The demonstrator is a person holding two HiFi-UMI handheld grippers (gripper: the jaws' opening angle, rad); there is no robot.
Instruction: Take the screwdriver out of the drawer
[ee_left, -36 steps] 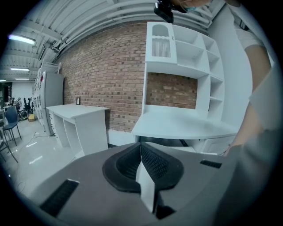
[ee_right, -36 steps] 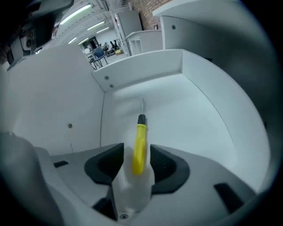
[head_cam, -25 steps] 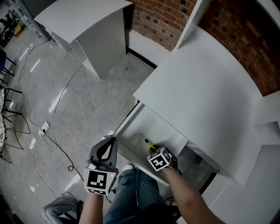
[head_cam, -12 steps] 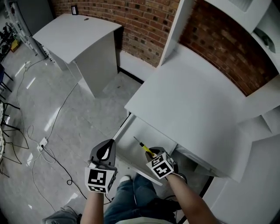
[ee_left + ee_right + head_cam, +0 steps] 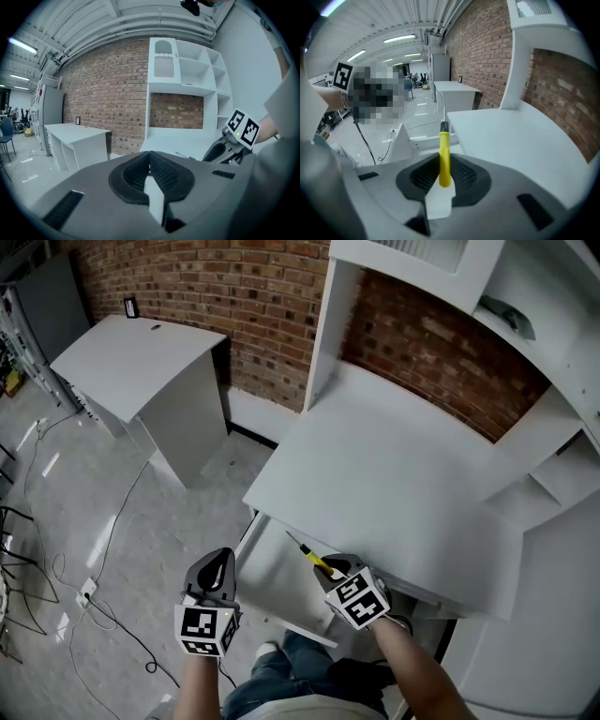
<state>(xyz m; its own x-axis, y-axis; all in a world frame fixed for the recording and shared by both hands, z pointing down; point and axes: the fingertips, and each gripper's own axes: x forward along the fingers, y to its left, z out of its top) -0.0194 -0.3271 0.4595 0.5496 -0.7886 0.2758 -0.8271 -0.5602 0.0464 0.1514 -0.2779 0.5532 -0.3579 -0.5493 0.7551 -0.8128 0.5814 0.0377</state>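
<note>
right tool (image 5: 443, 174) is clamped on the back part of the yellow handle of the screwdriver (image 5: 444, 154). so the thing i was sent for sits in my grip, held over the open drawer (image 5: 267, 573) and close to the front edge of the white worktop (image 5: 394, 474).

by size from there: the worktop spreads out below a white shelf unit (image 5: 525, 343) set against the brick wall (image 5: 244, 296). the drawer hangs pulled out under its edge. left tool (image 5: 218, 566) hovers just beside the drawer's left corner, jaws together on nothing.

the screwdriver looks light and stiff to me. its plastic handle seems smooth enough to swivel between the pads, so i judge the handle the right place to hold, not the thin shaft, which points away from me along the jaws.

my right forearm (image 5: 412, 671) reaches forward with its tool tilted downward. the left tool points nearly level across the room.
</note>
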